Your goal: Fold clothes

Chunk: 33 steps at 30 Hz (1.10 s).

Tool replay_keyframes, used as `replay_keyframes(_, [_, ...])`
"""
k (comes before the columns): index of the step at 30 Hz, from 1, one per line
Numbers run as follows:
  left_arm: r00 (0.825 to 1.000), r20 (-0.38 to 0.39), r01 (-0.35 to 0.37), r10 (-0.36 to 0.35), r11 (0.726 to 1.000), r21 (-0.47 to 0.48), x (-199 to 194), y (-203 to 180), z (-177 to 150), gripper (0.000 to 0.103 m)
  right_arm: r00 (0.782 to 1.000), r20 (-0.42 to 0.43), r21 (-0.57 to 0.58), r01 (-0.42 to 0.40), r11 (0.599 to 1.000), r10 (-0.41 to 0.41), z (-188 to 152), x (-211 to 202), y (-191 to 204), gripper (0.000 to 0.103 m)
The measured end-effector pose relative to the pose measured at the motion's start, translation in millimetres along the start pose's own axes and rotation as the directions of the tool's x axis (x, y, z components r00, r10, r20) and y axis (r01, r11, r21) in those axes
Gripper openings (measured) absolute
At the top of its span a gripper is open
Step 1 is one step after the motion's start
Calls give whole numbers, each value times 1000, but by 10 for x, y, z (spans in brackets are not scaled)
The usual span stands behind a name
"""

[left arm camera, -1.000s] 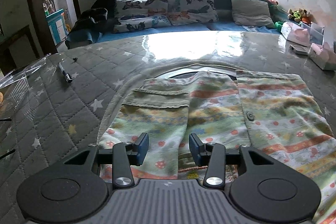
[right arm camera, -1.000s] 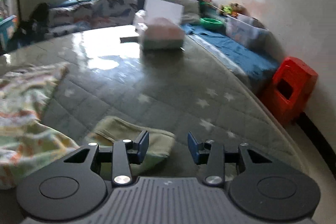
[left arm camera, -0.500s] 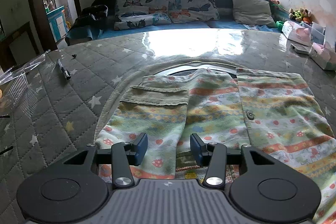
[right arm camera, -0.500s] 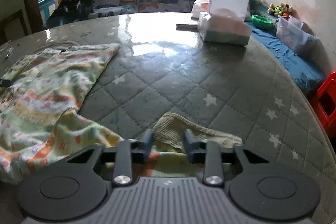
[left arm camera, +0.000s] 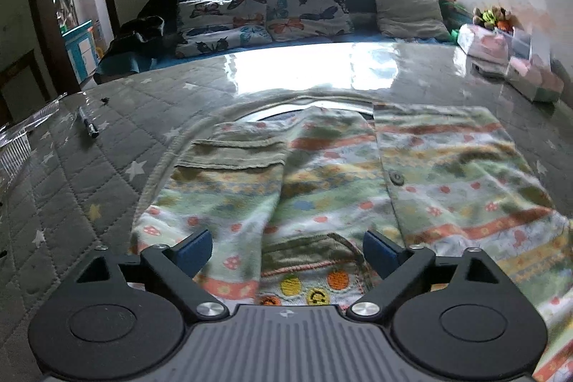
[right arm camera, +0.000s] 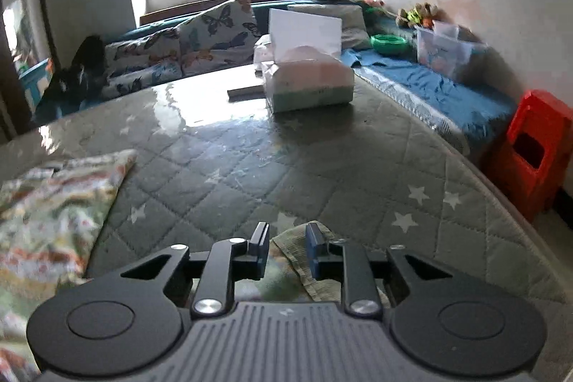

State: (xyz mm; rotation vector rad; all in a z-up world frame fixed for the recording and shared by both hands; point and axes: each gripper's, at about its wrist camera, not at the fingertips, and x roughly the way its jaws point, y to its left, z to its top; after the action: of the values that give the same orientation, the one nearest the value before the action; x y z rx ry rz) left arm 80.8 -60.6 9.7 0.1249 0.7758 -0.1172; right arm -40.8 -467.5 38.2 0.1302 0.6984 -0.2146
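A small patterned striped garment (left arm camera: 358,181) lies spread on the quilted table, one sleeve with an olive cuff (left arm camera: 232,151) folded over its left side. My left gripper (left arm camera: 286,251) is open wide, low over the garment's near edge by the collar, holding nothing. In the right wrist view the garment's body (right arm camera: 53,203) lies at the left. My right gripper (right arm camera: 286,247) is shut on the other sleeve's olive cuff (right arm camera: 290,238), the cloth pinched between the fingers just above the table.
A black pen (left arm camera: 87,126) and a clear plastic box (left arm camera: 14,145) lie at the table's left. Tissue packs (right arm camera: 308,81) and a flat box (right arm camera: 245,92) sit at the far right. A red stool (right arm camera: 533,149) stands beyond the table's right edge. A sofa with cushions (left arm camera: 304,6) is behind.
My left gripper has opened wider and stayed over the garment's near edge. My right gripper has closed on the sleeve cuff and swung to the right.
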Motion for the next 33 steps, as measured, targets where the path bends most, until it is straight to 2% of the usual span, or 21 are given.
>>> replay_keyframes(1, [1000, -1, 0, 0, 1000, 2, 10, -8, -4, 100, 1000, -4, -17, 0, 1000, 0, -25, -6, 13, 35])
replay_keyframes(5, [1000, 1, 0, 0, 1000, 1, 11, -11, -2, 103, 999, -44, -67, -7, 998, 4, -155, 40, 52, 36])
replay_keyframes(9, [1000, 18, -1, 1, 1000, -2, -56, 23, 22, 103, 999, -50, -78, 8, 997, -12, -199, 72, 49, 50])
replay_keyframes(11, [1000, 31, 4, -3, 1000, -5, -103, 52, 47, 103, 998, -52, -78, 17, 997, -21, -175, 71, 48, 51])
replay_keyframes(14, [999, 49, -23, 23, 1000, -9, -123, 104, 102, 103, 999, -40, -86, 1, 996, -4, -142, 52, 93, 53])
replay_keyframes(18, [997, 40, -70, 71, 997, -28, -7, 163, 221, 103, 999, -46, -121, -34, 992, 29, -136, 90, 244, 68])
replay_keyframes(23, [995, 32, -98, 98, 995, 19, 209, 118, 345, 101, 998, -58, -124, -44, 991, 38, -171, 164, 329, 76])
replay_keyframes(25, [994, 8, -112, 111, 993, 32, 312, 117, 359, 94, 998, -57, -119, -46, 992, 40, -171, 168, 332, 77])
replay_keyframes(26, [994, 2, -113, 113, 993, 30, 349, 130, 355, 84, 997, -58, -118, -47, 992, 40, -170, 175, 330, 78])
replay_keyframes(28, [994, 1, -111, 111, 994, 19, 391, 164, 344, 79, 997, -58, -119, -48, 992, 41, -176, 178, 329, 80])
replay_keyframes(29, [995, 7, -104, 103, 994, 16, 388, 177, 340, 72, 997, -58, -121, -48, 992, 41, -179, 182, 335, 80])
replay_keyframes(31, [995, 12, -102, 102, 995, 14, 372, 193, 337, 55, 997, -59, -124, -47, 991, 40, -178, 185, 342, 82])
replay_keyframes(32, [995, 13, -100, 100, 995, 15, 365, 202, 334, 38, 997, -59, -124, -47, 991, 40, -177, 186, 344, 83])
replay_keyframes(33, [995, 12, -98, 97, 995, 13, 357, 223, 330, 26, 998, -58, -123, -46, 991, 39, -177, 188, 345, 83])
